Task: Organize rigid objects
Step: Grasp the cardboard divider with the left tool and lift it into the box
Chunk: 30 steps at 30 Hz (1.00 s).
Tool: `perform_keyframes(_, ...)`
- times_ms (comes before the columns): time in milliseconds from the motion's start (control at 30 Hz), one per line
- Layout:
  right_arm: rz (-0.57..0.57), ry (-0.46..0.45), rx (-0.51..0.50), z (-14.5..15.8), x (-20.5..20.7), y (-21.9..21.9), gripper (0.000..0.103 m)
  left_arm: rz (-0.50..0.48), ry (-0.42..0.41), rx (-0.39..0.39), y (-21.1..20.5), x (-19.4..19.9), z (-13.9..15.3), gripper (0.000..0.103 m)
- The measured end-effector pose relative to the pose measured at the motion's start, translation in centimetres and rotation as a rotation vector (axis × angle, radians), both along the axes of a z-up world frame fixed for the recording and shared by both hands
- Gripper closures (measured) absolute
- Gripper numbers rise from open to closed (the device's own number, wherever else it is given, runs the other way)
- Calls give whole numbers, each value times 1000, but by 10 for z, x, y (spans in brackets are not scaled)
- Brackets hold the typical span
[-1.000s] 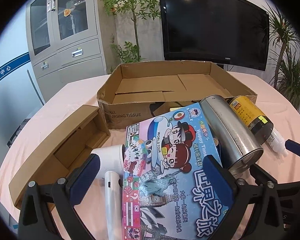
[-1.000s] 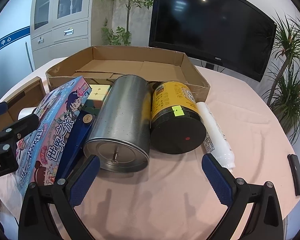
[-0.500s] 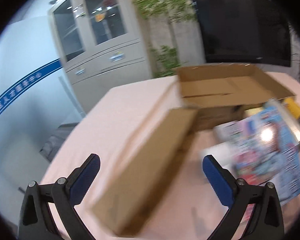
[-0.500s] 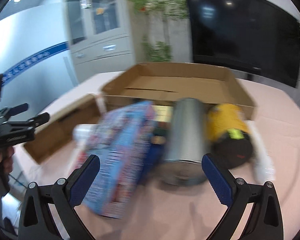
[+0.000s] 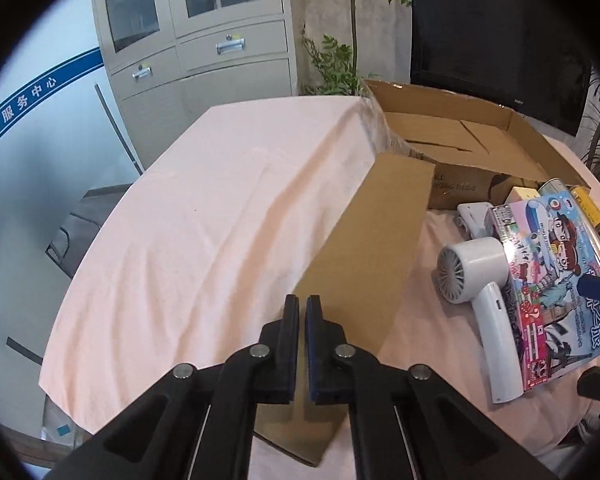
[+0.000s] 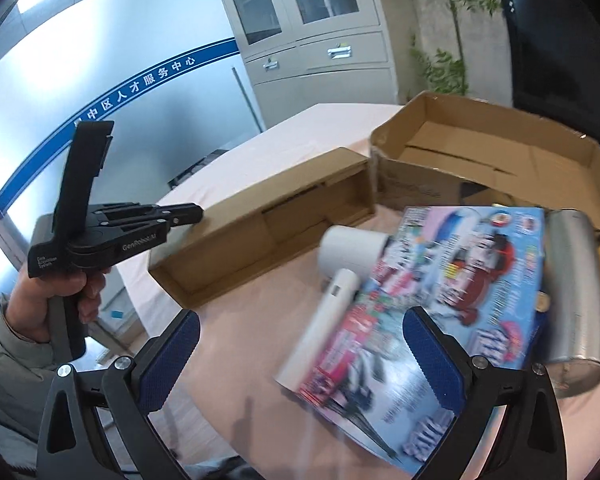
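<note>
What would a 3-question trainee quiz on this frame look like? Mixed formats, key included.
1. True or false: the left tongs are shut on the narrow cardboard box.
2. The white hair dryer lies against which item?
A. silver can
B. colourful game box
C. yellow can
3. Fill in: the large open carton by the pile holds ____ objects.

Key
1. False: shut, nothing between them.
2. B, the colourful game box.
3. No; only its bottom flaps show.
</note>
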State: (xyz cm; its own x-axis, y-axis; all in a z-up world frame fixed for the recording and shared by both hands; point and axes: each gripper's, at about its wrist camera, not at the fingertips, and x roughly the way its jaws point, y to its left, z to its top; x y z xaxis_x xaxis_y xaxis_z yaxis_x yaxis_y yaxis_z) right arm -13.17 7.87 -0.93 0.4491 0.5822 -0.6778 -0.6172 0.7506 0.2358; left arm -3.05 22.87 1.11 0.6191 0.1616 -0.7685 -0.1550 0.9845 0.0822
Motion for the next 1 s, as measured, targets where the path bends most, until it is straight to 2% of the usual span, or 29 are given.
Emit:
perform_keyframes(33, 4, 9, 8, 1, 2, 2, 1, -19, 7, 17, -2, 0, 1, 99)
perform_keyframes(100, 7, 17, 21, 0, 8, 7, 1, -101, -13, 55, -14, -10, 6, 91)
perform_keyframes(133, 7, 19, 22, -3, 11, 8, 1, -131, -17, 66, -18, -18, 7, 67)
perform_keyframes(167, 6, 20, 24, -5, 12, 9, 1, -159, -15, 86, -22, -23, 7, 28)
perform_keyframes(200, 5, 25, 23, -8, 14, 8, 1, -169, -7, 131, -29, -25, 4, 13)
perform_keyframes(233, 5, 32, 24, -11, 14, 8, 1, -167, 1, 192, -34, -27, 0, 9)
perform_keyframes(300, 7, 54, 21, -18, 17, 8, 1, -185, 59, 267, -41, -23, -14, 16)
perform_keyframes(333, 6, 62, 16, -22, 17, 8, 1, -182, 85, 286, -40, -21, -21, 39)
perform_keyframes(367, 4, 71, 14, -25, 18, 8, 1, -167, 117, 310, -38, -16, -27, 52)
perform_keyframes(400, 3, 82, 16, -28, 20, 7, 1, -157, 123, 351, -36, -14, -30, 52)
perform_keyframes(433, 1, 88, 16, -30, 21, 6, 1, -160, 123, 332, -33, -14, -27, 53)
perform_keyframes(467, 0, 91, 17, -31, 23, 5, 1, -155, 128, 305, -29, -14, -25, 53)
perform_keyframes(600, 8, 96, 37, -32, 27, 2, 1, -131, 130, 26, -7, -13, -8, 56)
perform_keyframes(667, 22, 105, 46, -30, 29, 2, 1, -133, 127, -117, 1, -15, -2, 88)
perform_keyframes(733, 36, 125, 68, -28, 31, 3, 1, -92, 138, -338, 19, -18, -4, 90)
perform_keyframes(767, 44, 135, 83, -26, 32, 3, 1, -75, 147, -392, 24, -19, -7, 90)
perform_keyframes(900, 45, 158, 87, -19, 41, 20, 3, -41, 174, -434, 30, -29, -24, 86)
perform_keyframes(967, 48, 177, 68, -21, 48, 35, 18, -38, 179, -430, 29, -29, -25, 85)
perform_keyframes(1000, 46, 185, 40, -23, 50, 45, 20, -39, 185, -431, 28, -30, -27, 85)
